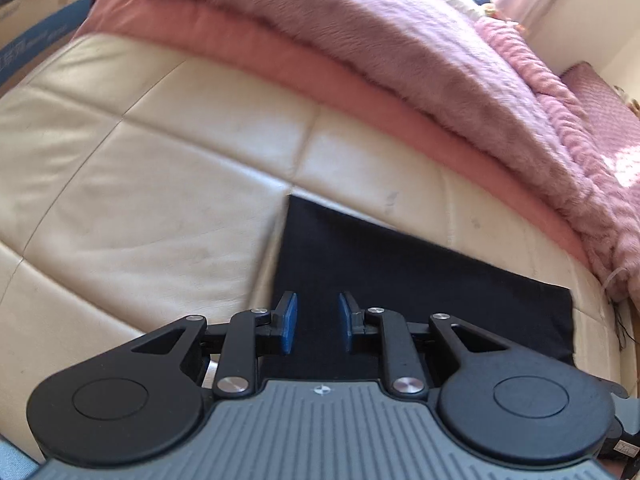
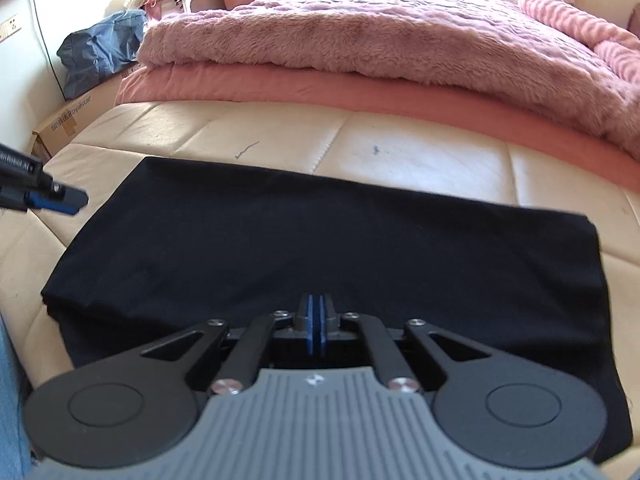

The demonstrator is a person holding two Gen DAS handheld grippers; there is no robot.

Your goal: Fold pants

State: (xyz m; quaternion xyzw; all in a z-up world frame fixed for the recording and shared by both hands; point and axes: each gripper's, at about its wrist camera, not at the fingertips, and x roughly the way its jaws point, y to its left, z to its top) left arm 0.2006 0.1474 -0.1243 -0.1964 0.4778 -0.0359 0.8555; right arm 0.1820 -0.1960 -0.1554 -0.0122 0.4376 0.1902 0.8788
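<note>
The black pants (image 2: 320,248) lie folded into a flat rectangle on the cream mattress (image 2: 420,148). In the left wrist view a corner of the pants (image 1: 380,264) shows beyond my left gripper (image 1: 318,322), whose blue pads stand apart with nothing between them, above the fabric's left part. My right gripper (image 2: 318,330) hovers over the near middle of the pants, its blue pads pressed together with no cloth between them. The left gripper's fingertips (image 2: 60,200) also show at the left edge of the right wrist view, beside the pants' left end.
A folded pink fleece blanket (image 2: 360,40) lies across the far side of the bed, over a salmon sheet (image 1: 280,60). A blue bag (image 2: 100,52) rests on a cardboard box (image 2: 68,120) by the wall at the left. Quilted cream mattress surrounds the pants.
</note>
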